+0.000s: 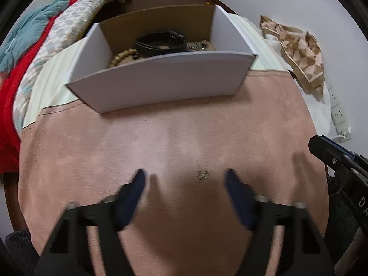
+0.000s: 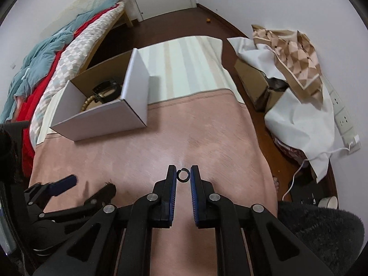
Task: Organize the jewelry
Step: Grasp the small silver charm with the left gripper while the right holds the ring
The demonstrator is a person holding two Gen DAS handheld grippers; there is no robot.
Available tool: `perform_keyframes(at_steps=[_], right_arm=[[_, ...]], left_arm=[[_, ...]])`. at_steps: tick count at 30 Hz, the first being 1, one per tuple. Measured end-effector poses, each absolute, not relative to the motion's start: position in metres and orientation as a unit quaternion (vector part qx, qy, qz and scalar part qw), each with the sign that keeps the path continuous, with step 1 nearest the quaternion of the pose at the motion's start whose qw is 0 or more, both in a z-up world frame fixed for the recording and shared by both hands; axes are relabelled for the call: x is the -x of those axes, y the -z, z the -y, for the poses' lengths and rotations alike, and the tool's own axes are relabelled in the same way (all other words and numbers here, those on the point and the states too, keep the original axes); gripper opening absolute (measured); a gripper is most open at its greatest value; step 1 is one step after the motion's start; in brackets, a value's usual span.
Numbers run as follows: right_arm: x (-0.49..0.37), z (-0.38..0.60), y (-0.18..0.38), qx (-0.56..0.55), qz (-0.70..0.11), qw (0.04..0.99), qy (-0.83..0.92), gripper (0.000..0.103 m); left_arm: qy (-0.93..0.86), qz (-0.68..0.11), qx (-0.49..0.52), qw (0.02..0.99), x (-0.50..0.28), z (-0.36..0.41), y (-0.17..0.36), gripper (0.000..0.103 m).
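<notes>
Right wrist only: ring [image 2: 183,175] between jaws

White letters "D" and part of another, on right hand-held gripper [image 1: 315,143] body, rest cut off

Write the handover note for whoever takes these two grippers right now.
Right gripper: shut on a small black ring, held above the pink cloth.
Left gripper: open, nothing held, pointing down at the cloth over a small metallic piece; the view is blurred.
Box: at the cloth's far edge, already holding a black band, beads and some small metal items.
Done: those pieces are boxed.
Left: put the ring in the box, then pick up the metallic piece and box it too.
</notes>
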State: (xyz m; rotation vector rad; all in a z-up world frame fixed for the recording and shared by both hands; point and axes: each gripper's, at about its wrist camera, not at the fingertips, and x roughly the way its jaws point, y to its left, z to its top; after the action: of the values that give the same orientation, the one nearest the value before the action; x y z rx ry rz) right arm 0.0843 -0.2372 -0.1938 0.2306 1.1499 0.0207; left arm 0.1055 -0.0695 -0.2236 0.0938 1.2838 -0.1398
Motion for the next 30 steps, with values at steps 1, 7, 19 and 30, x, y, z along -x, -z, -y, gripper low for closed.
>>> perform_keyframes(at_steps=[1, 7, 19, 30], right_arm=[[-0.084, 0.238, 0.195, -0.109, -0.543, 0.833, -0.009, 0.013], [-0.084, 0.242, 0.195, -0.112, -0.542, 0.833, -0.005, 0.013], [-0.084, 0.243, 0.188, -0.115, -0.535, 0.837, -0.005, 0.013], [-0.098, 0.235, 0.136, -0.139, -0.492, 0.858, -0.039, 0.013]], left_arm=[[0.068, -0.599, -0.045, 0.796, -0.107, 0.071, 0.225, 0.047], [0.073, -0.595, -0.047, 0.799, -0.110, 0.077, 0.227, 0.027], [0.089, -0.582, -0.052, 0.806, -0.107, 0.079, 0.221, 0.006], [0.091, -0.528, -0.033, 0.843, -0.116, 0.053, 0.154, 0.006]])
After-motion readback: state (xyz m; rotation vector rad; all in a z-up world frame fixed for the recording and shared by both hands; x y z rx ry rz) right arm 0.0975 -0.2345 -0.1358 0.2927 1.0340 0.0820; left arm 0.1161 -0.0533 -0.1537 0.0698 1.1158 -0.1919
